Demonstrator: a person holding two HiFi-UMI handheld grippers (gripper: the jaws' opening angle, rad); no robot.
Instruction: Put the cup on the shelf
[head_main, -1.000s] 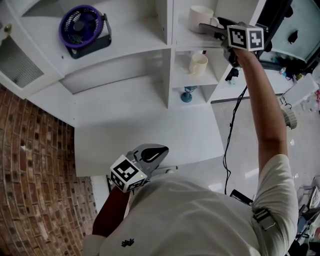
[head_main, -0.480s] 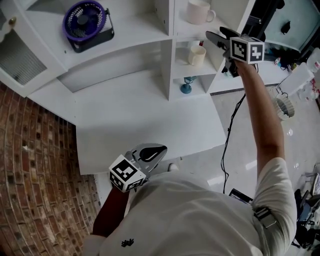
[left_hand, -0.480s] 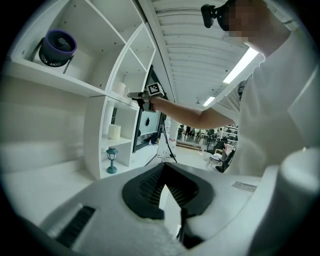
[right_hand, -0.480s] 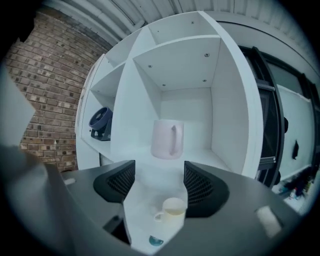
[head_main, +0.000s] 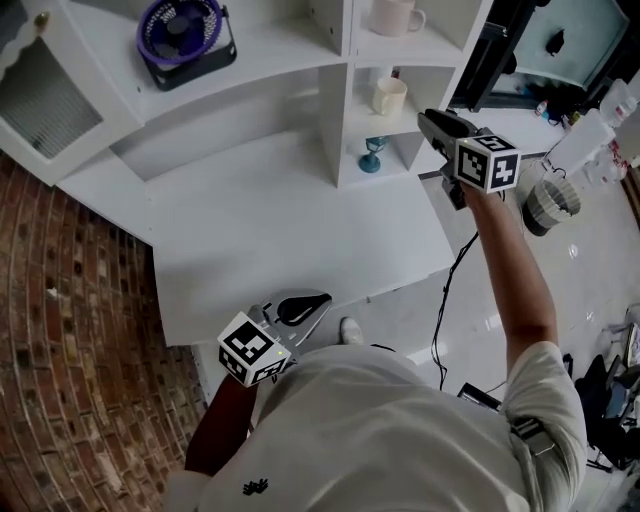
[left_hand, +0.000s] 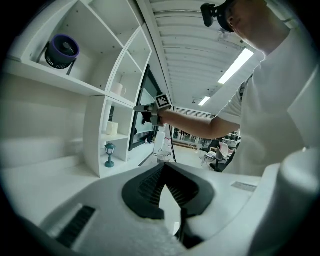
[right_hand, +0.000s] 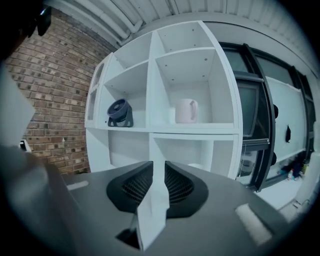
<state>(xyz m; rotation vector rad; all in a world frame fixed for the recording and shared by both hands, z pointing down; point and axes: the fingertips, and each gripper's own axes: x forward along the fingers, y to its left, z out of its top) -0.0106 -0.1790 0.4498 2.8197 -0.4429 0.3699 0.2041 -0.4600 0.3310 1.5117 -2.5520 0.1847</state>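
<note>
The pale cup (head_main: 394, 15) stands upright in the upper right cubby of the white shelf unit (head_main: 335, 95); the right gripper view shows the cup (right_hand: 186, 110) with its handle to the right. My right gripper (head_main: 430, 120) hangs in the air to the right of the shelf, below the cup and well clear of it. Its jaws are closing to a narrow gap with nothing between them (right_hand: 159, 162). My left gripper (head_main: 316, 298) is shut and empty, low by the person's body at the desk's front edge.
A second cream cup (head_main: 388, 96) sits in the middle right cubby, and a small teal lamp (head_main: 372, 155) in the one below. A purple fan (head_main: 185, 30) stands on the wide left shelf. A white desk top (head_main: 290, 240) lies below, with a brick wall (head_main: 70, 330) at left and a cable (head_main: 450, 290) on the floor.
My right gripper has drawn back and down from the top cubby, away from the cup that stays there, and its jaws have narrowed. The left gripper has stayed in place.
</note>
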